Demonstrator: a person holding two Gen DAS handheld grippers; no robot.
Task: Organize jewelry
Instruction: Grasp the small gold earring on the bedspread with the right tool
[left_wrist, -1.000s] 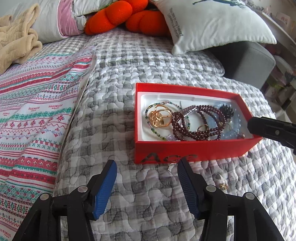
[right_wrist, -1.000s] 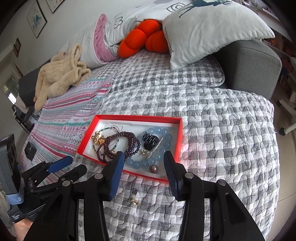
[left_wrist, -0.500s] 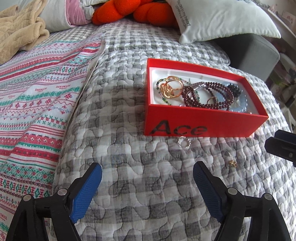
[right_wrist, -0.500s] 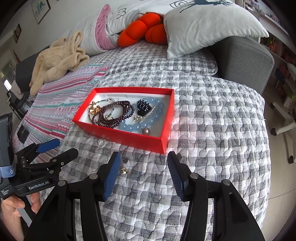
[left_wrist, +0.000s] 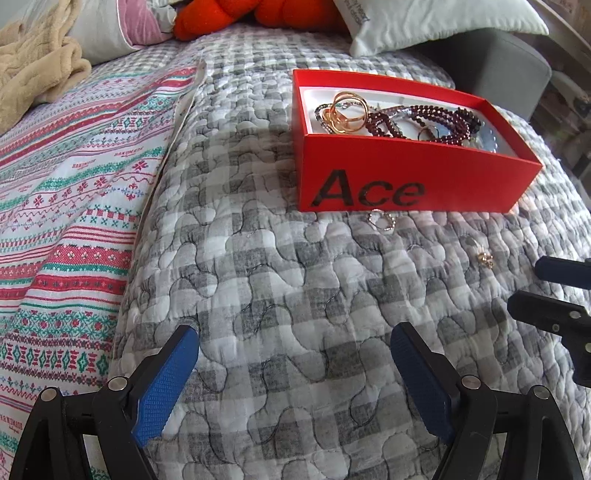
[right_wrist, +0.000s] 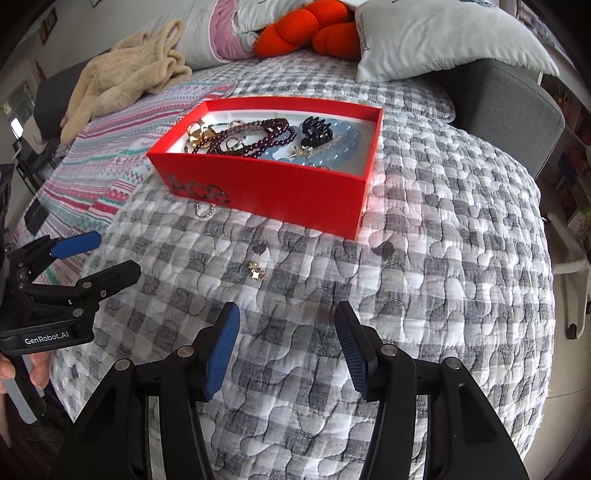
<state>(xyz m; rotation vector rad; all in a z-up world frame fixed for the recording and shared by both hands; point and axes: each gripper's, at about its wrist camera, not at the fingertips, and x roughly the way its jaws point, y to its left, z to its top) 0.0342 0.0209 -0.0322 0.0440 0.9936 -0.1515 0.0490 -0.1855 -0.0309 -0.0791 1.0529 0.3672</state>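
A red box (left_wrist: 413, 184) marked "Ace" sits on the grey checked quilt; it also shows in the right wrist view (right_wrist: 266, 184). It holds gold rings (left_wrist: 347, 110), dark red bead bracelets (right_wrist: 255, 136), blue beads (right_wrist: 332, 147) and a black hair claw (right_wrist: 316, 129). A small silver ring (left_wrist: 382, 219) lies on the quilt against the box front, also seen from the right (right_wrist: 205, 211). A small gold earring (left_wrist: 485, 257) lies nearer, seen from the right too (right_wrist: 256, 273). My left gripper (left_wrist: 295, 354) is open and empty, well short of the box. My right gripper (right_wrist: 286, 332) is open and empty, just short of the earring.
A striped patterned blanket (left_wrist: 74, 184) covers the left of the bed. A beige fleece (right_wrist: 122, 77), an orange cushion (right_wrist: 310, 33) and a white pillow (right_wrist: 443, 37) lie at the back. A grey armrest (right_wrist: 509, 103) stands behind right. The bed edge drops off at right.
Both grippers have drawn back from the box and lowered toward the quilt. The left jaws have opened wider. The ring and earring on the quilt have come into fuller view.
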